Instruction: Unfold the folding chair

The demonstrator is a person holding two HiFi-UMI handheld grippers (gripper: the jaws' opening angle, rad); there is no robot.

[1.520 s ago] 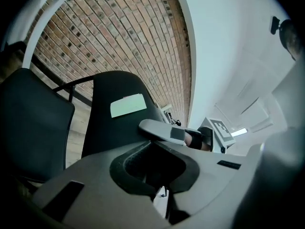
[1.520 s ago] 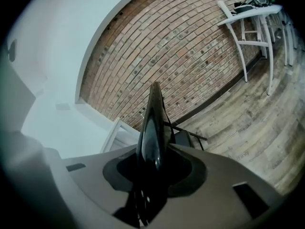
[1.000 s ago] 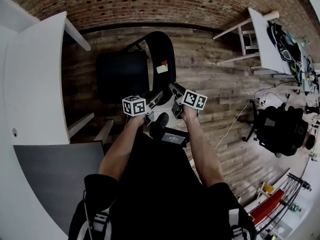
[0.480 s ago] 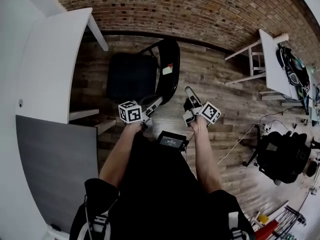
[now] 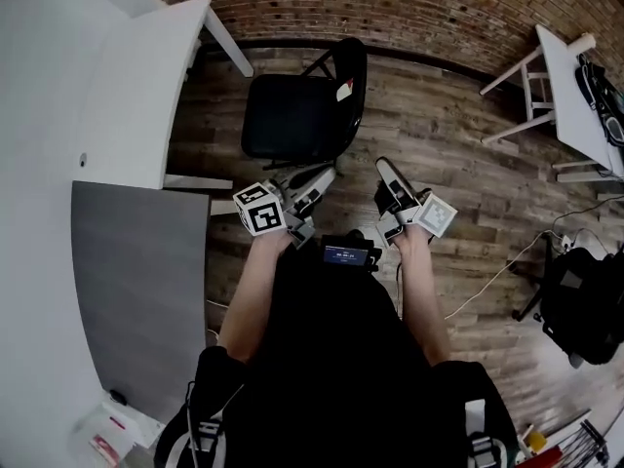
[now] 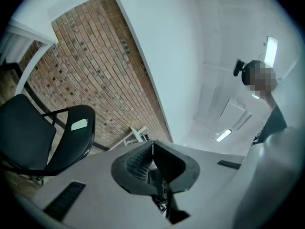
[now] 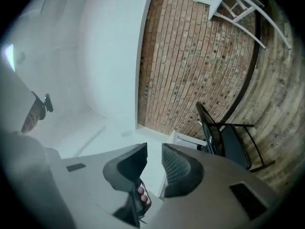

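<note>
The black folding chair [image 5: 292, 117] stands opened on the wood floor, seat flat, backrest [image 5: 350, 74] upright with a pale tag. My left gripper [image 5: 325, 176] hovers just below the chair in the head view, apart from it, jaws shut on nothing. My right gripper [image 5: 386, 170] floats to the right of it, clear of the chair; its jaws have just been closing and still show a gap with nothing inside. The left gripper [image 6: 152, 146] sees the chair [image 6: 28, 137] low at its left. The right gripper [image 7: 154, 152] sees the chair [image 7: 231, 140] side-on at its right.
A white table [image 5: 127, 76] and a grey panel [image 5: 136, 261] fill the left. A brick wall [image 5: 409, 8] runs behind the chair. At the right stand another white table [image 5: 570, 86] and a black bag [image 5: 585, 300], with a cable on the floor.
Both grippers have come away from the chair's backrest and risen toward the person. The chair stays open and now sits farther up the head view.
</note>
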